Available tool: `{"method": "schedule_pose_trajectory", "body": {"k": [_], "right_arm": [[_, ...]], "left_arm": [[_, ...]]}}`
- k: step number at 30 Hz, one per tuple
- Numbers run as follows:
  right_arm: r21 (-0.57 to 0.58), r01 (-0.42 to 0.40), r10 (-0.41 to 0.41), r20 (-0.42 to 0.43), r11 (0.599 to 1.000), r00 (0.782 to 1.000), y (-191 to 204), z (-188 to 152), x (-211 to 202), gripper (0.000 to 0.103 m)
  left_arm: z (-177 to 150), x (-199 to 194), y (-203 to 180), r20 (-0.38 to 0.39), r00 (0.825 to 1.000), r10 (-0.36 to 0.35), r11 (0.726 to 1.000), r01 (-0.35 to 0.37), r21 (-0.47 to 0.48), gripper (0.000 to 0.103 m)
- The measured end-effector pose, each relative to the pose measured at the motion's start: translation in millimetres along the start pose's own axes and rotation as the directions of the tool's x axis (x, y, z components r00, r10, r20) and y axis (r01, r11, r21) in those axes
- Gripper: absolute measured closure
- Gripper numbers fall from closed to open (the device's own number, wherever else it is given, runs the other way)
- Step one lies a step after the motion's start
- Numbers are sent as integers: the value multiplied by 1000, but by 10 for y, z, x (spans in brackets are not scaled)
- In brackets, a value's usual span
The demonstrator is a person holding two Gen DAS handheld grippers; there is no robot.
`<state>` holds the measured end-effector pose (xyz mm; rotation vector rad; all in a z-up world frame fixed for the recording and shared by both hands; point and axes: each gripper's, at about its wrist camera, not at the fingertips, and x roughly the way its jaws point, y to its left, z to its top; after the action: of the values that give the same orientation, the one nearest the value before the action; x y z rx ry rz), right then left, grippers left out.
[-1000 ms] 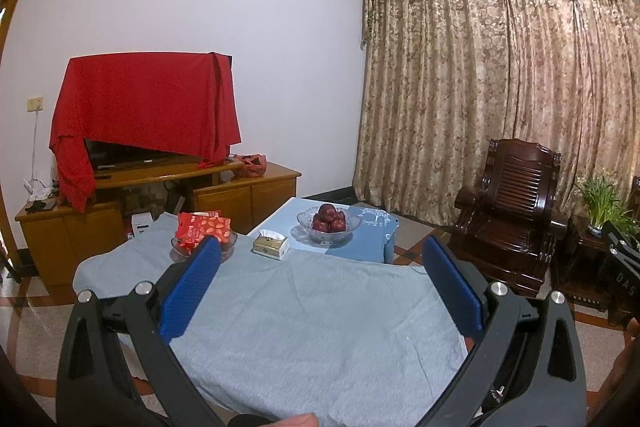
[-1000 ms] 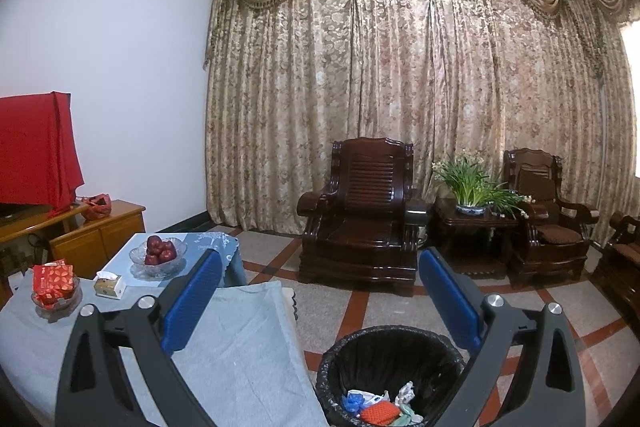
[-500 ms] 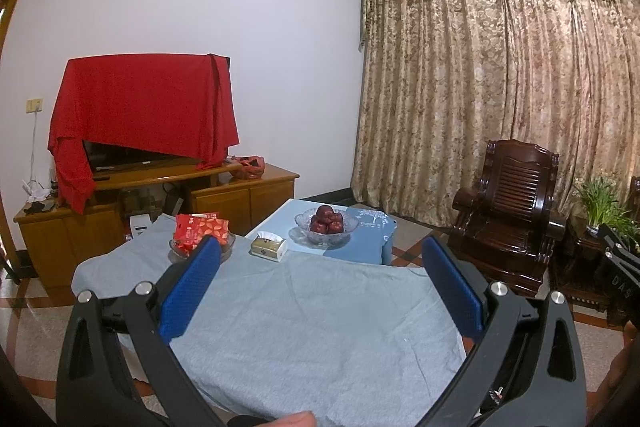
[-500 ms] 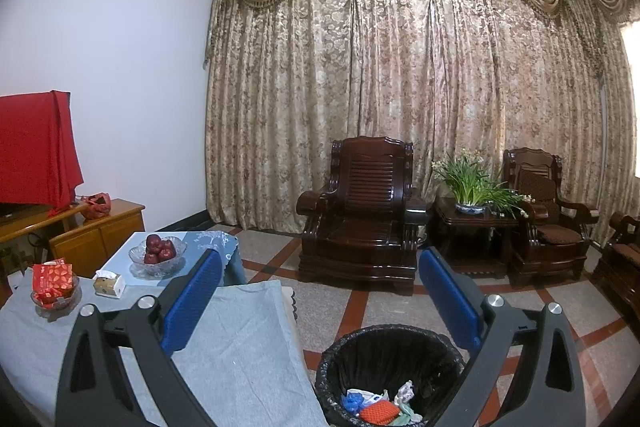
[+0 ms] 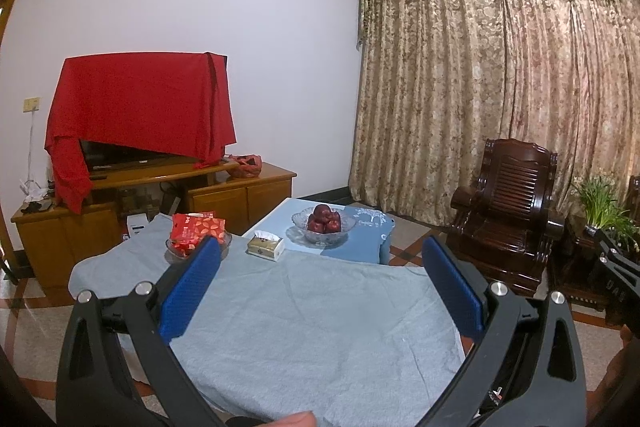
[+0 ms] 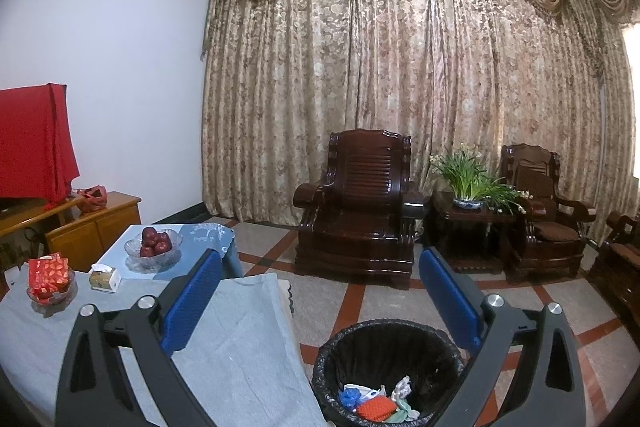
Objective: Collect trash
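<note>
A black-lined trash bin [image 6: 384, 355] stands on the floor at the table's right side, holding several pieces of trash [image 6: 376, 401]: blue, orange, white and green. My right gripper [image 6: 320, 267] is open and empty, held above the bin and the table edge. My left gripper [image 5: 320, 255] is open and empty, held above the table's grey cloth [image 5: 312, 327]. No loose trash shows on the cloth.
At the table's far end stand a glass dish with red packets [image 5: 196, 231], a tissue box [image 5: 266, 247] and a glass bowl of red apples [image 5: 324, 221]. A wooden TV cabinet [image 5: 160, 195] is at the left. Dark wooden armchairs [image 6: 360, 211] and a potted plant [image 6: 468, 179] stand by the curtain.
Both views are almost the same. The left gripper has drifted very slightly; both grippers stay open and empty.
</note>
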<state>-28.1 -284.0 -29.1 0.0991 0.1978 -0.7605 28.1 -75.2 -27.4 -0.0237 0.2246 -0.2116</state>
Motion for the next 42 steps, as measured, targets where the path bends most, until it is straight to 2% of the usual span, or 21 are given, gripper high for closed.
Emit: {"method": "schedule_pose_trajectory", "body": {"k": [42], "right_arm": [[-3,0,0,-2,1000,1000,6,-19,8,6]], "left_arm": [[-10,50,-56,-6,1000,-3,1000,3,9,5]]}}
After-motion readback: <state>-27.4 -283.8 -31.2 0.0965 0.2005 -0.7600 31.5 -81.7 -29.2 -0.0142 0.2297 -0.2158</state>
